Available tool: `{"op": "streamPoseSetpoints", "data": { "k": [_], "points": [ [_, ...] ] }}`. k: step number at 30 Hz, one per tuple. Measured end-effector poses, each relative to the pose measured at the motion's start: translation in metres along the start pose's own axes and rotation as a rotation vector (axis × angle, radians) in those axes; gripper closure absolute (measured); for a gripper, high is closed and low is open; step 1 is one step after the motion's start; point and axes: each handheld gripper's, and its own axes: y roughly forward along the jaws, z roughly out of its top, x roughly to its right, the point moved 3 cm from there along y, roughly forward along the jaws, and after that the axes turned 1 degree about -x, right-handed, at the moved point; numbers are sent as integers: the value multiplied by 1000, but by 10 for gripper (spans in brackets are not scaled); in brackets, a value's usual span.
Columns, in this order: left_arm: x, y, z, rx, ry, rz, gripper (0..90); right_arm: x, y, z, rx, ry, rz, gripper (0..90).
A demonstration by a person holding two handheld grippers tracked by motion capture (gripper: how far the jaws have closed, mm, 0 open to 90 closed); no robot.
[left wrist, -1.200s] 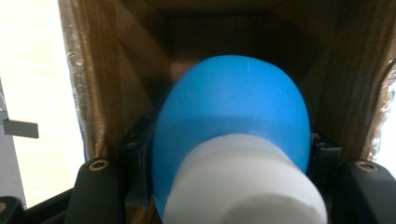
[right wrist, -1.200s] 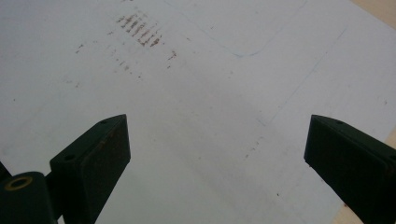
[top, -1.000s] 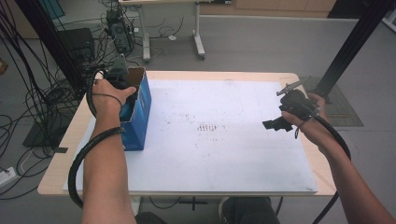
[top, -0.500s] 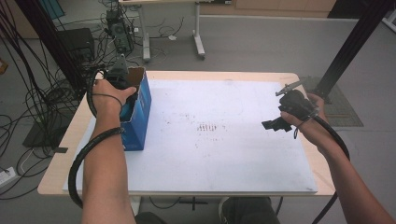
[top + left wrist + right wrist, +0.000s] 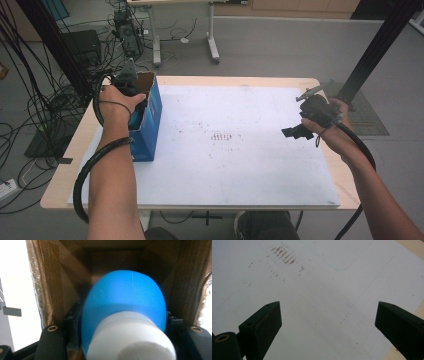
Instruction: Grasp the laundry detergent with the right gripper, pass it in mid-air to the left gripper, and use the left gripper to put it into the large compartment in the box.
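Nothing had shifted since a second earlier: my left gripper (image 5: 120,340) stayed clamped on the blue bottle (image 5: 125,307), white cap nearest, down inside the cardboard box (image 5: 145,117). Smooth, light plastic, I judged; grip the body. My right gripper (image 5: 328,322) hung open over the table (image 5: 240,185).

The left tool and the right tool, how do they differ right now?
The left tool is shut on a blue bottle inside the cardboard box; the right tool is open and holds nothing. The left sits at the box, the right hangs over the white mat. Both have black jaws.
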Motion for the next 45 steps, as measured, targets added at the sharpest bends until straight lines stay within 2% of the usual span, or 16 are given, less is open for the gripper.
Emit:
{"op": "streamPoseSetpoints", "data": {
  "k": [45],
  "points": [
    [2, 1, -1, 8, 3, 4, 359, -3, -6, 5, 4, -15, -16, 72]
  ]
}}
